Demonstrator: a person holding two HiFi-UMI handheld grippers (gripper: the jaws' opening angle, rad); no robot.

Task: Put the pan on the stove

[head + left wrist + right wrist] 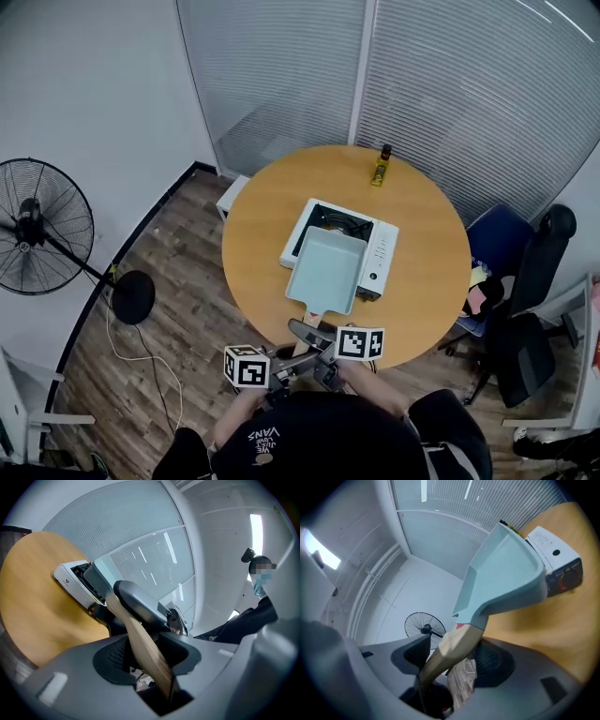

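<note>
Floor fan (33,230) on a round black base stands at far left against the white wall, with a pale cable (141,361) looping over the wood floor beside it. Right of that comes the round wooden table (258,225), its far side close to the ribbed glass partition (281,75). At the table's near edge the left gripper (146,654) is clamped on the pan's wooden handle (140,637), its jaws pressed against either side at a middling width. The pale blue rectangular pan (328,270) lies over the white tabletop stove (382,251) near the table's middle. It covers the near part of the burner and overhangs the stove's near edge, with the handle pointing toward the person; whether its base rests on the burner cannot be told. The right gripper (449,660) grips the same handle just beside the left one, jaws closed onto the wood right behind the pan's body. Behind the stove and well apart from it, at the table's far edge, a small yellow bottle (381,166) with a dark cap stands upright. Farther right, off the table, sit a blue chair (497,242) and a black office chair (536,281).
</note>
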